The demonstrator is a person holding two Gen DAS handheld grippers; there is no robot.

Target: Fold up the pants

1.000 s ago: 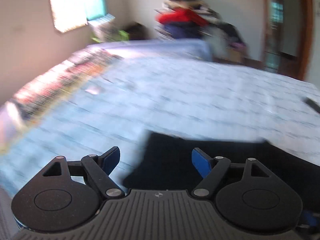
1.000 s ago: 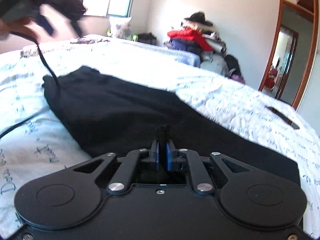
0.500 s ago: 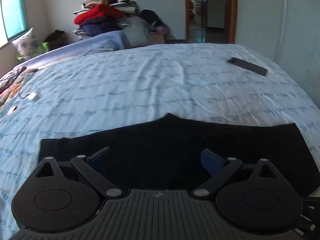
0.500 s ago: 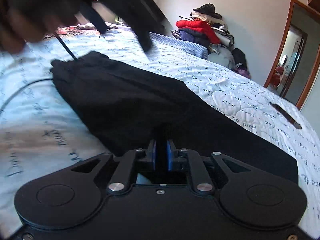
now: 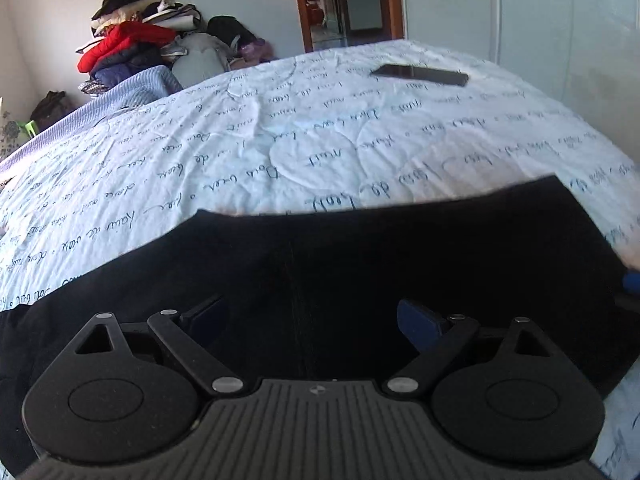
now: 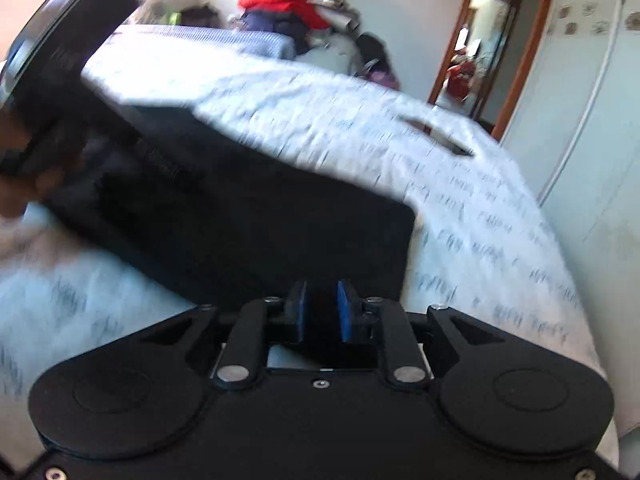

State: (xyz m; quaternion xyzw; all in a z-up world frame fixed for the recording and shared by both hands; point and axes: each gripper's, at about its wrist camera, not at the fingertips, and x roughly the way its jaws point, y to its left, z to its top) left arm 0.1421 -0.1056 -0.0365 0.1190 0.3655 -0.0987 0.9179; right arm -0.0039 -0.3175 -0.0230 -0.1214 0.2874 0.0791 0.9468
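Black pants (image 5: 360,248); white bedsheet (image 5: 280,140), dark handwritten script print; red jacket (image 5: 120,42); blue claw pads (image 6: 343,316).

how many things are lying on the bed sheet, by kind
black pants: 1
dark phone: 1
blue-grey blanket: 1
total: 3

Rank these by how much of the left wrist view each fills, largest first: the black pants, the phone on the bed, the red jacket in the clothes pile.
1. Black pants, by far the largest, also nearest the camera.
2. Red jacket and phone: too similar to rank.
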